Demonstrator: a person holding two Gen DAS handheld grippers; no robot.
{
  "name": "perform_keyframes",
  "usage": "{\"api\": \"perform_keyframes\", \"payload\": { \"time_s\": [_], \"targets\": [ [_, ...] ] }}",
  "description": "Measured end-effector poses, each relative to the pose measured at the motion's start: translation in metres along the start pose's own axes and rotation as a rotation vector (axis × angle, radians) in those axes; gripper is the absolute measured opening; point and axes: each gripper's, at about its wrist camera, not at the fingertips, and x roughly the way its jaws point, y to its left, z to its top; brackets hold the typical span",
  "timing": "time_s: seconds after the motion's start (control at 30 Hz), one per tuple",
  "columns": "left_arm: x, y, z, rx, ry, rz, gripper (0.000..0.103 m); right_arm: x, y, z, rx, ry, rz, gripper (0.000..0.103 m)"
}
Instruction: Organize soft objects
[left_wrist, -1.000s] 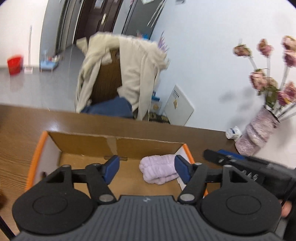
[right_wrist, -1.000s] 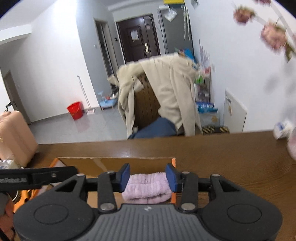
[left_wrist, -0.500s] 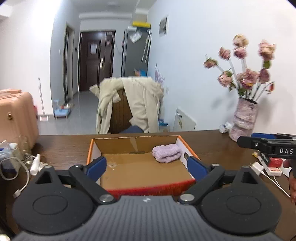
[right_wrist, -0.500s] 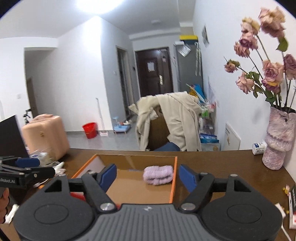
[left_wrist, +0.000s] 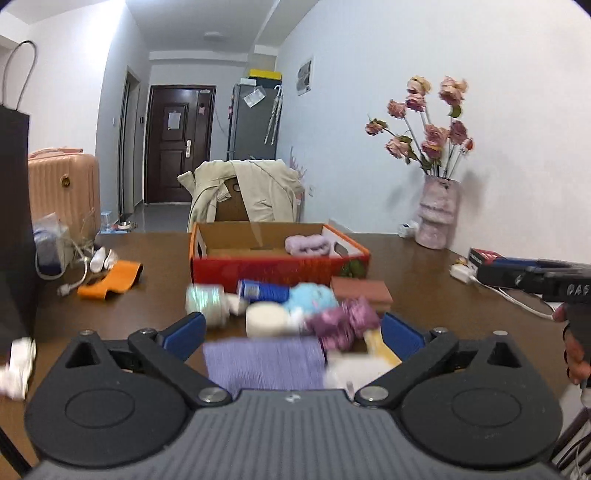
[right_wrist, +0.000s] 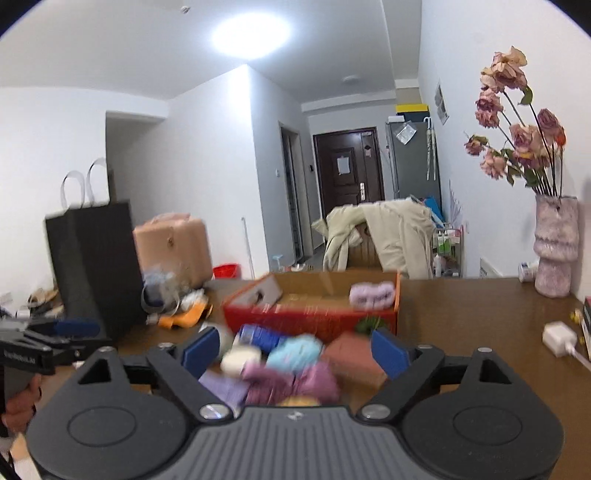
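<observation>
Both grippers hang wide open over the brown table (left_wrist: 424, 266) with nothing between the pads. The left gripper (left_wrist: 291, 334) has its jaws spread around a blurred heap of soft things: a flat lilac cloth (left_wrist: 264, 363) lies closest, right between the jaws; just past it sit a cream roll (left_wrist: 266, 319) and a mauve tuft (left_wrist: 343, 323), and beyond those a pale blue plush (left_wrist: 312, 297), a blue roll (left_wrist: 262, 290), a greenish spool (left_wrist: 205, 301) toward the left pad, and a brown block (left_wrist: 362, 290) toward the right pad. Farther out stands the box (left_wrist: 277, 267), red-fronted with an orange rim, and a folded lilac towel (left_wrist: 310, 244) lies inside it at its far right corner. Left of the box an orange band (left_wrist: 110, 282) lies by a tangle of white cable; far to the right a vase (left_wrist: 437, 212) of faded roses stands against the wall. The right gripper (right_wrist: 295, 350), jaws equally parted, looks over the same heap: the mauve tuft (right_wrist: 291, 380) nearest, the plush (right_wrist: 295, 349) and brown block (right_wrist: 354, 356) behind it, then the box (right_wrist: 314, 321) with the towel (right_wrist: 371, 295) at its far right. A black bag (right_wrist: 94, 266) stands well off past the left pad. The pile is too smeared to make out finer detail.
</observation>
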Motion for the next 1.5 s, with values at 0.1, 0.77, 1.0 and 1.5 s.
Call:
{"api": "perform_keyframes", "payload": {
  "time_s": [0.1,0.77,1.0,1.5],
  "targets": [
    [-0.017,-0.006,-0.028,0.011,-0.018,0.030,0.103,-0.018,0.016,-0.037,0.001,0.031,-0.075,0.092],
    [0.099,-0.019,-0.047,-0.174,0.187,-0.123,0.067,0.041,0.007,-0.075,0.220,0.102,-0.072,0.067],
    [0.113,-0.023,-0.052,-0.244,0.224,-0.198,0.056,0.063,-0.012,-0.085,0.356,0.122,-0.017,0.041],
    [0.134,-0.023,-0.051,-0.321,0.283,-0.258,0.066,0.062,-0.034,-0.078,0.400,0.111,-0.007,0.034]
  ]
}}
